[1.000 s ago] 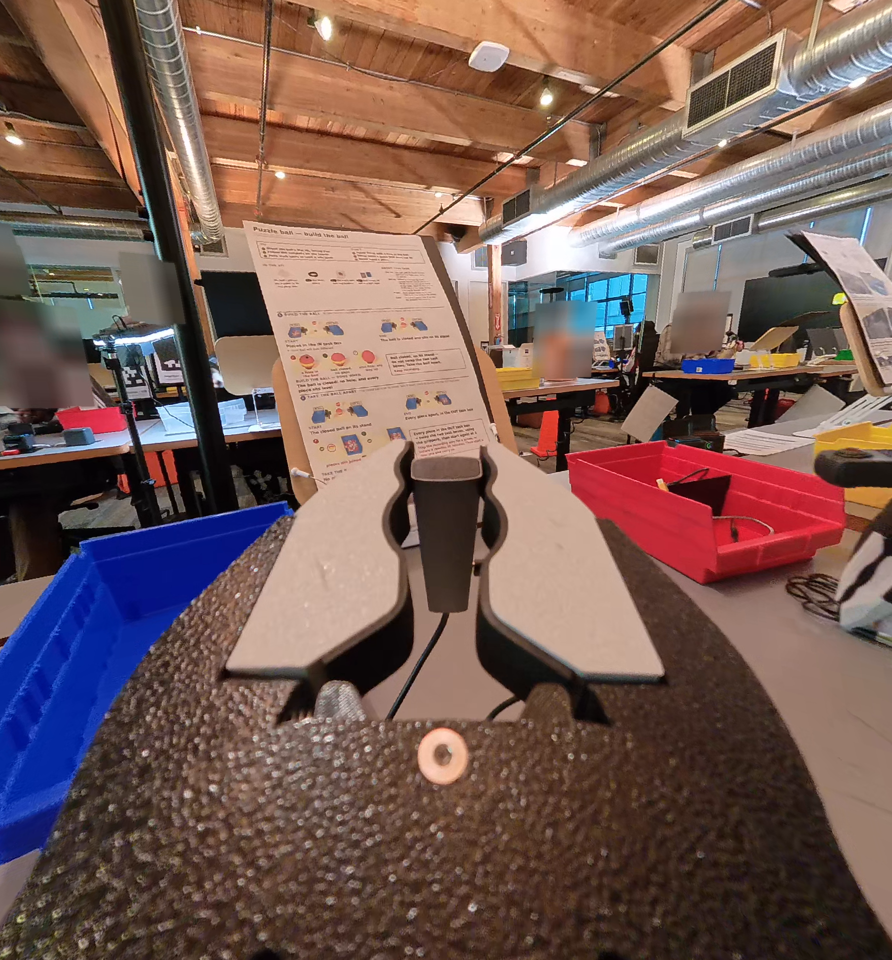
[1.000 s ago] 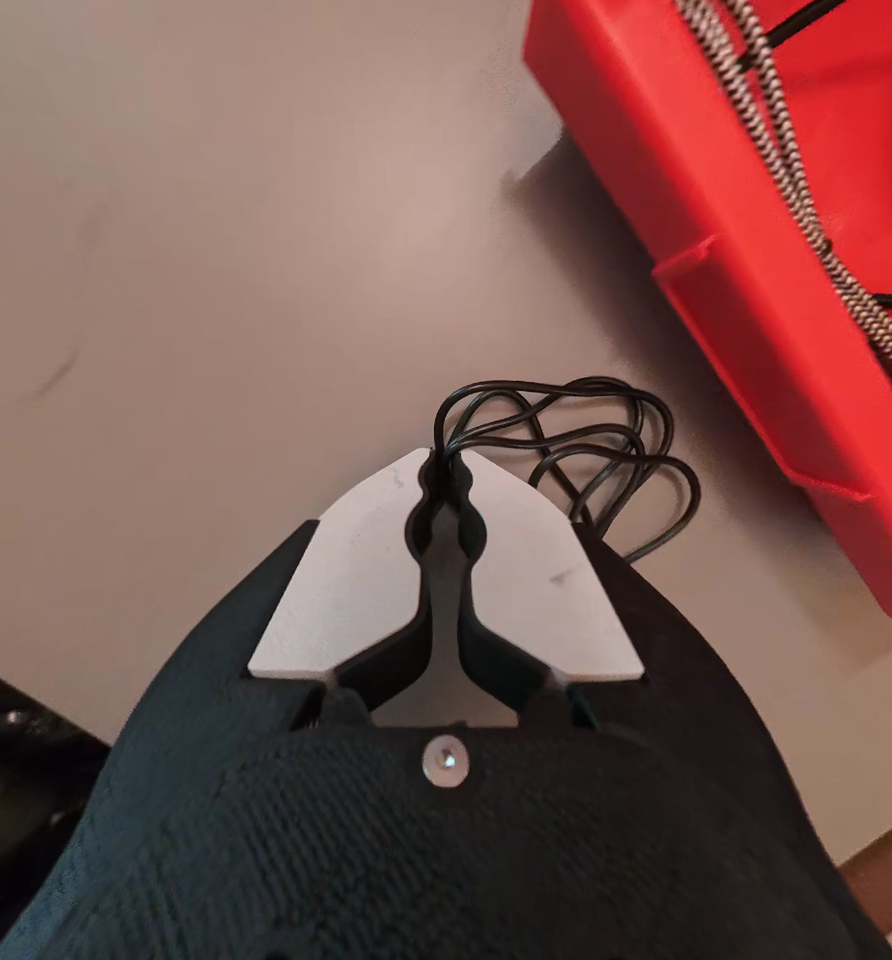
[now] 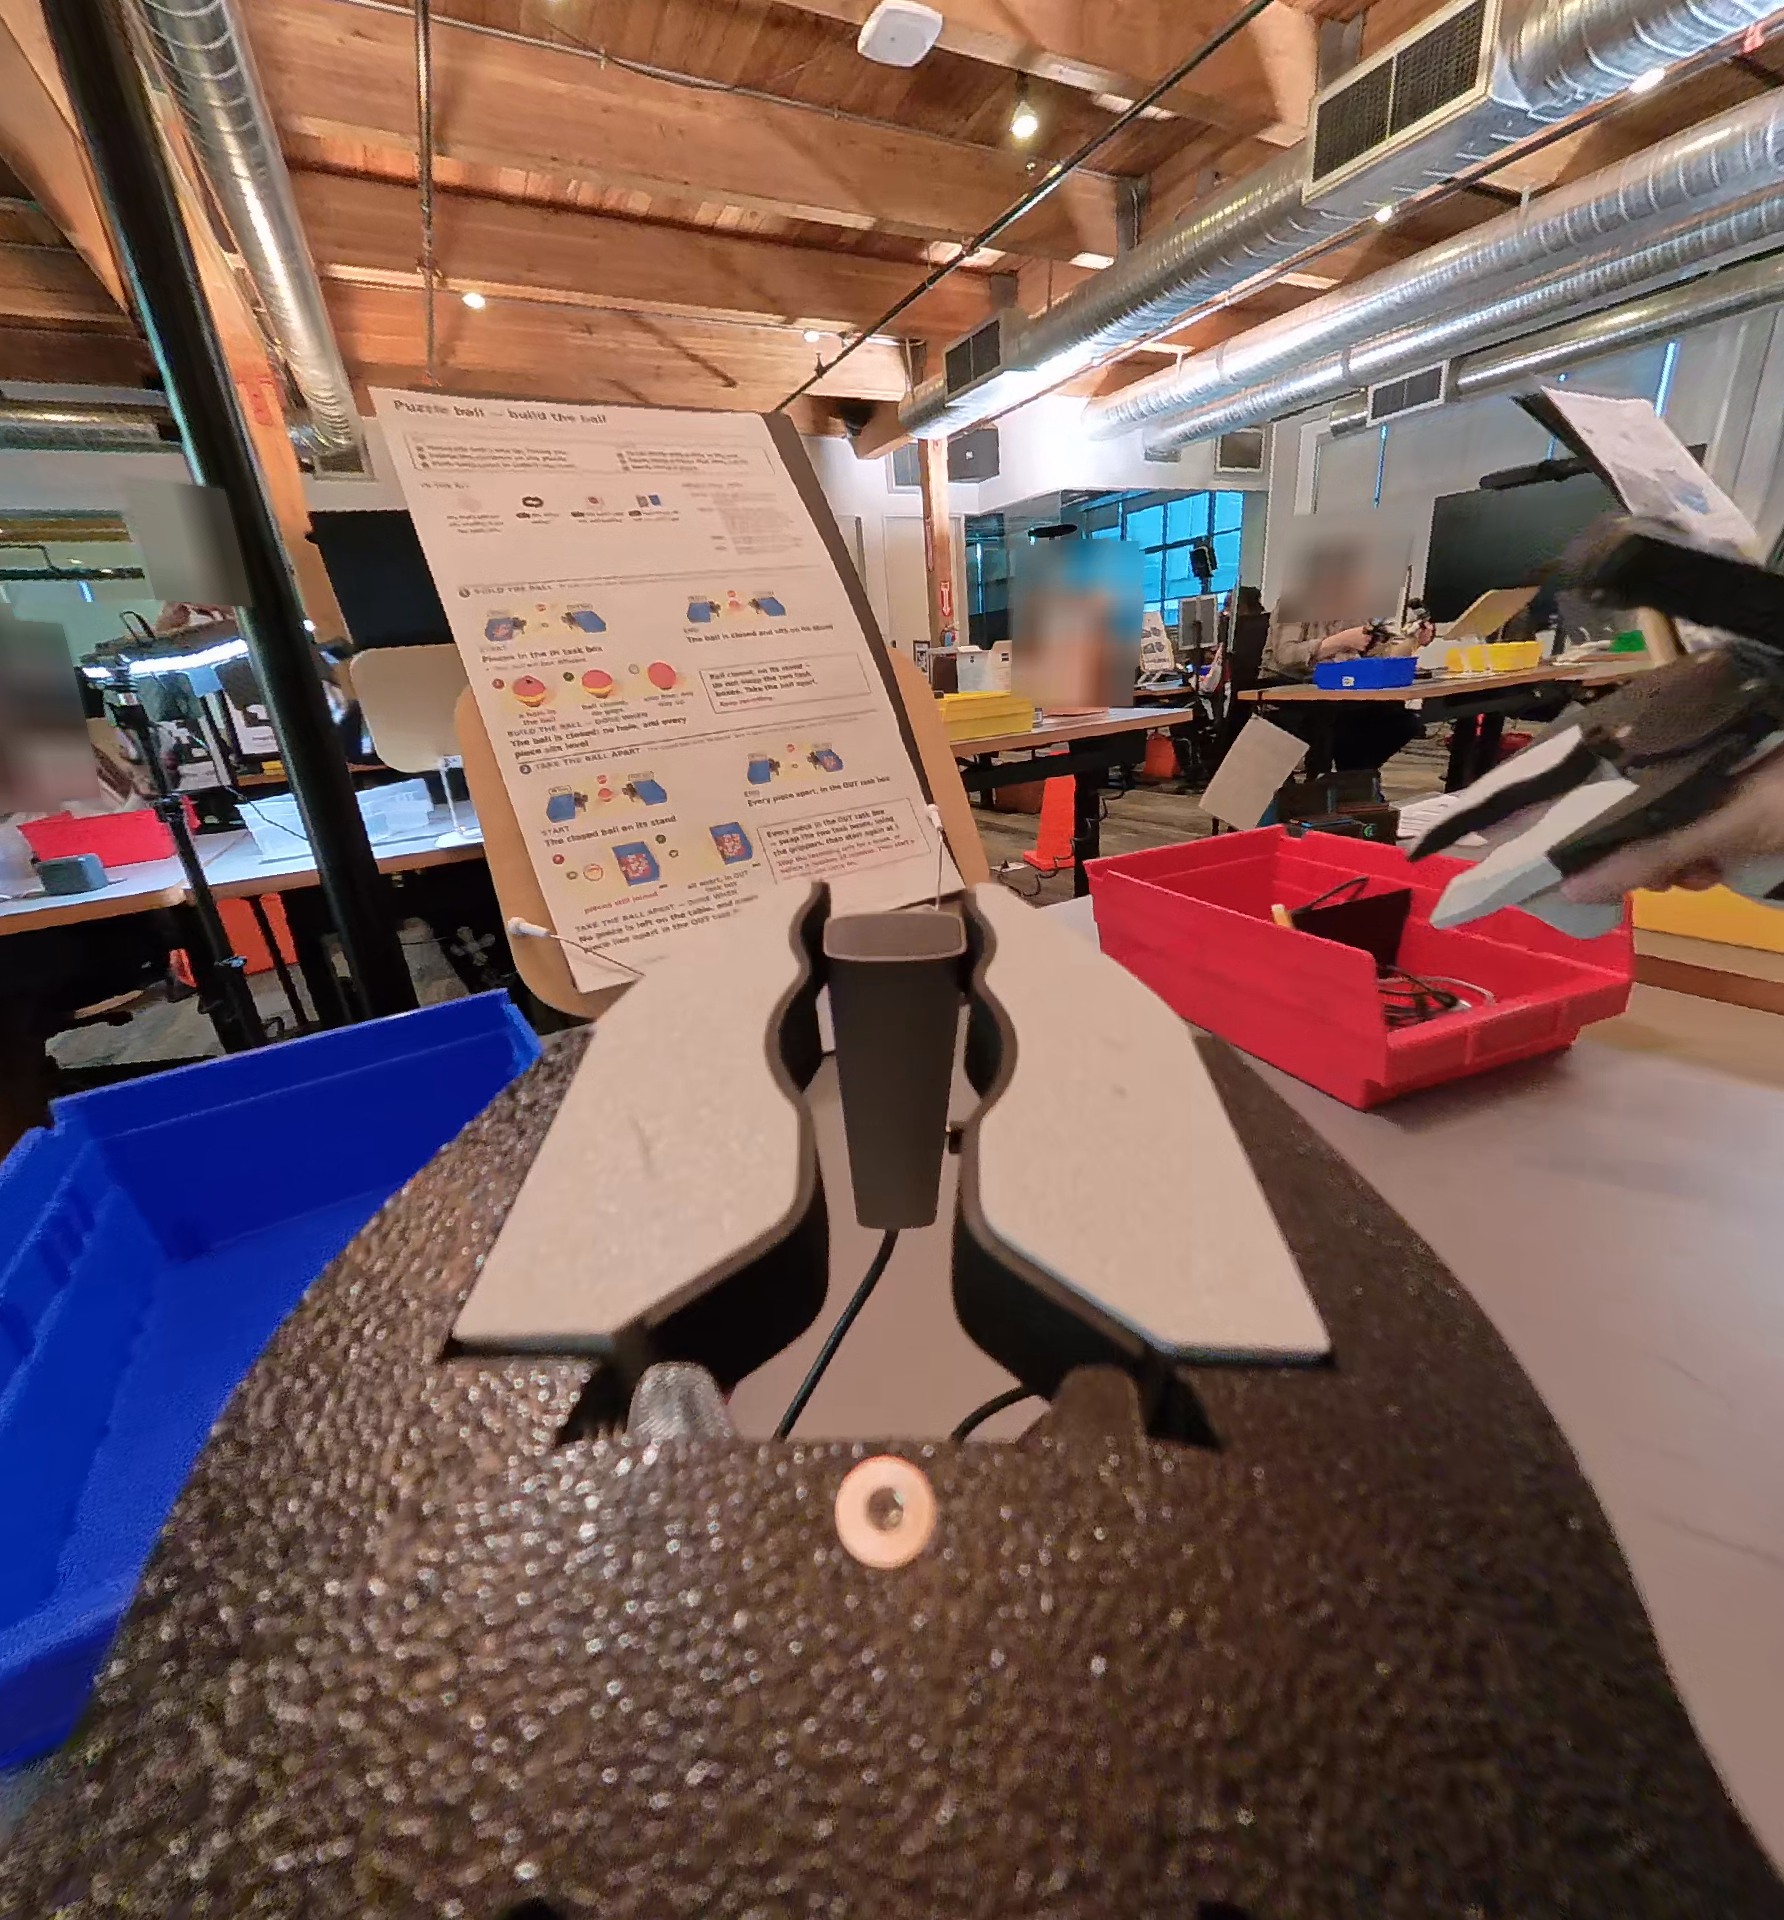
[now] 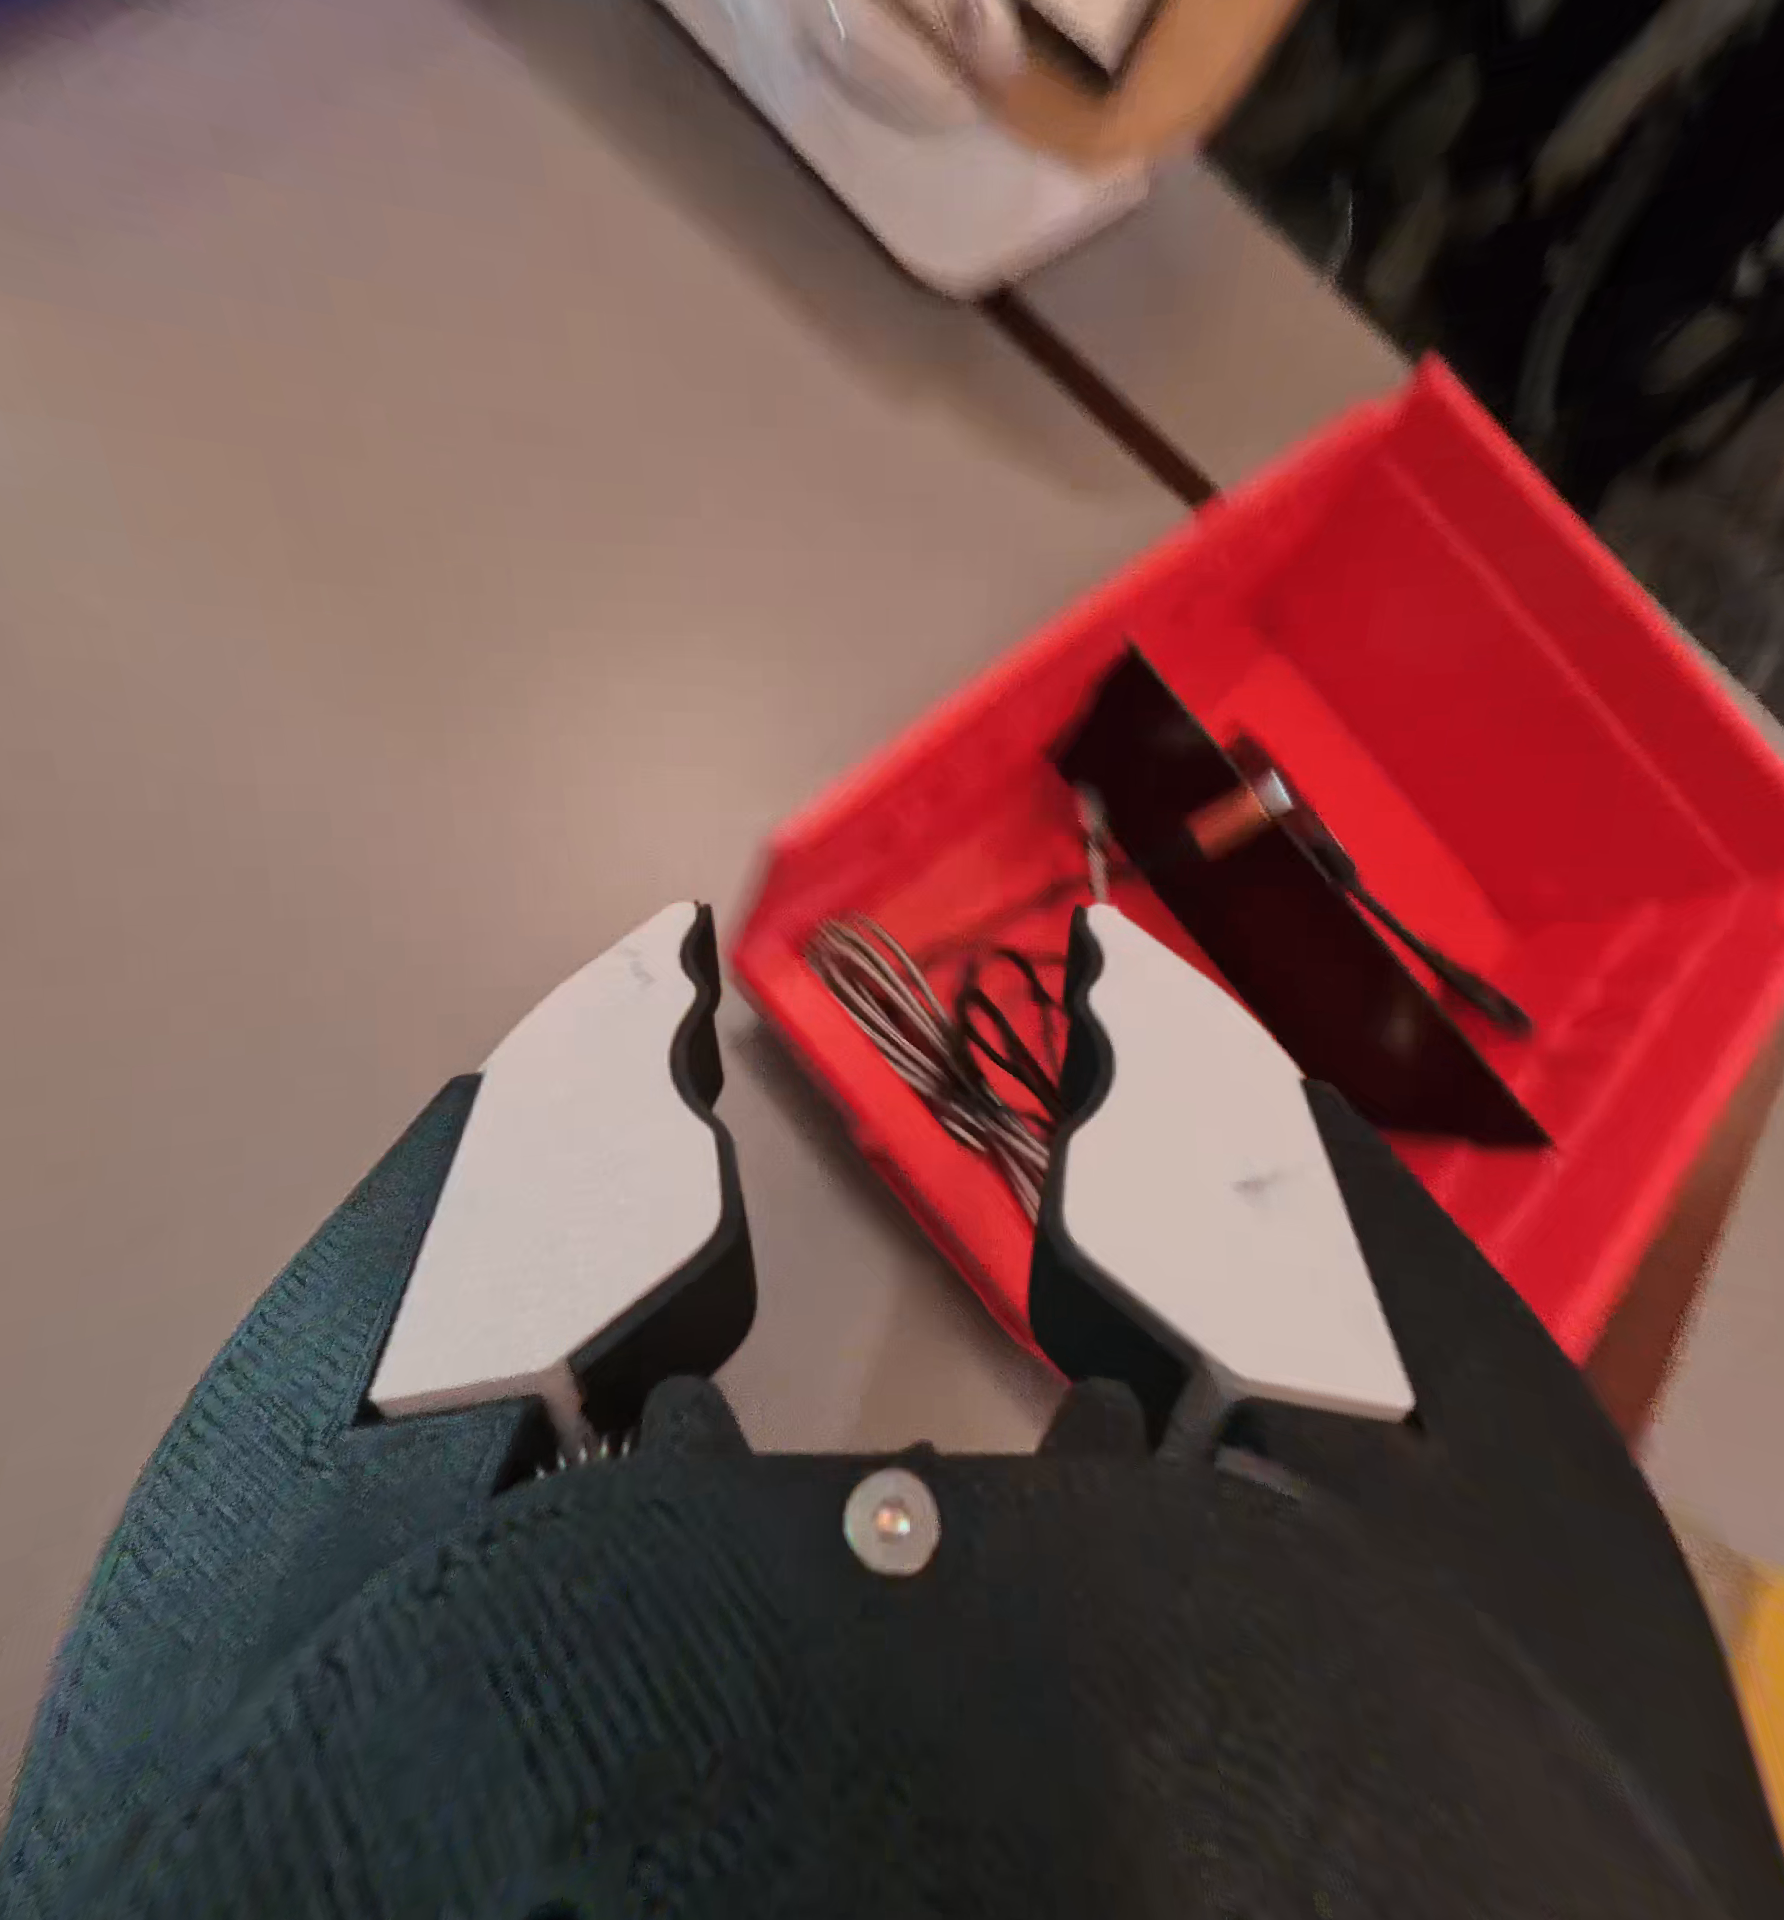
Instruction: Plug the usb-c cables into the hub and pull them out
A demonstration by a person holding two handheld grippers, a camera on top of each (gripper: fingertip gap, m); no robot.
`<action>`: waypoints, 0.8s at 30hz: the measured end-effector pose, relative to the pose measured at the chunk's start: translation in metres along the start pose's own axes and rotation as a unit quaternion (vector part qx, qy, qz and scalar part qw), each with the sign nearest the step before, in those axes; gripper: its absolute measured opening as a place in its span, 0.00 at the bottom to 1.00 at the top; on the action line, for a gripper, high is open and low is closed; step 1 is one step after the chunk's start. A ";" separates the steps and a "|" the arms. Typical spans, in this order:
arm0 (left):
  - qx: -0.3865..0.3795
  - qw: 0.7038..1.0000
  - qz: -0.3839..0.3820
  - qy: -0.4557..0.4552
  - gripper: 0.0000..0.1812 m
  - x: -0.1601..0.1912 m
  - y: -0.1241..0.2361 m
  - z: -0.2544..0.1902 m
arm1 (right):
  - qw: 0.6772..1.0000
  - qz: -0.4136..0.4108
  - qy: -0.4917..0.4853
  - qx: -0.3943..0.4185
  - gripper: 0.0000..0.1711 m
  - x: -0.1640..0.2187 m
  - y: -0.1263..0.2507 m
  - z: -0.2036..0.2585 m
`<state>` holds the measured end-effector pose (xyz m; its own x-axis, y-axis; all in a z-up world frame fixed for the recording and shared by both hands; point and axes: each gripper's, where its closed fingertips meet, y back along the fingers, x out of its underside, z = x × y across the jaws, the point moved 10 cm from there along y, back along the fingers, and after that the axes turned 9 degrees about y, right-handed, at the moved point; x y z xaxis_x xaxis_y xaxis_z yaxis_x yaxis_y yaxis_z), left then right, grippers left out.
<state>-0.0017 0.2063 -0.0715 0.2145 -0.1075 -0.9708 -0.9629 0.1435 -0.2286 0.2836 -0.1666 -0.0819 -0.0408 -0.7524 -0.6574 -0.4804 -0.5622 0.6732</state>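
Left gripper (image 3: 893,997) clamps the dark hub (image 3: 890,1070) upright between its pads, right gripper (image 4: 888,997) spread wide and empty above the red bin (image 4: 1646,717) holding coiled cables (image 4: 981,1029) just ahead; advise descending squarely onto one plug end.

Glossy red plastic bin (image 4: 1553,665), matt table (image 4: 348,520)

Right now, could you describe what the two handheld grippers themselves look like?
Both share one design. The left gripper has a rough, speckled black body, two flat pale grey fingers with wavy black inner edges, and a silver screw at the centre. The right gripper has a ribbed, dark body, the same pale fingers and screw.
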 end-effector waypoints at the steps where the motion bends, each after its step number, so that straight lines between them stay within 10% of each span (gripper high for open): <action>1: 0.003 1.000 0.003 0.001 0.13 0.002 -0.001 0.000 | 0.999 -0.053 0.003 -0.003 0.33 -0.010 0.003 0.018; 7: 0.046 0.999 0.024 0.012 0.13 0.021 -0.013 -0.013 | 0.940 -0.314 -0.022 -0.129 0.24 -0.073 -0.009 0.158; 15: 0.138 0.990 0.012 0.020 0.13 0.022 -0.015 -0.028 | 0.847 -0.300 -0.205 -0.387 0.22 -0.068 -0.073 0.189; 19: 0.206 0.977 0.003 0.063 0.13 0.020 -0.014 -0.028 | 0.882 -0.371 -0.121 -0.265 0.38 -0.051 -0.075 0.197; 24: 0.330 0.936 -0.007 0.122 0.13 0.026 -0.013 -0.034 | 0.818 -0.451 -0.029 -0.356 0.31 -0.061 -0.067 0.219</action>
<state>0.0110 0.1686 -0.0916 0.1057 -0.3239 -0.9402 -0.6321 0.7080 -0.3149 0.1269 -0.0080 -0.1610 -0.0021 0.0853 -0.9964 0.2942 -0.9522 -0.0821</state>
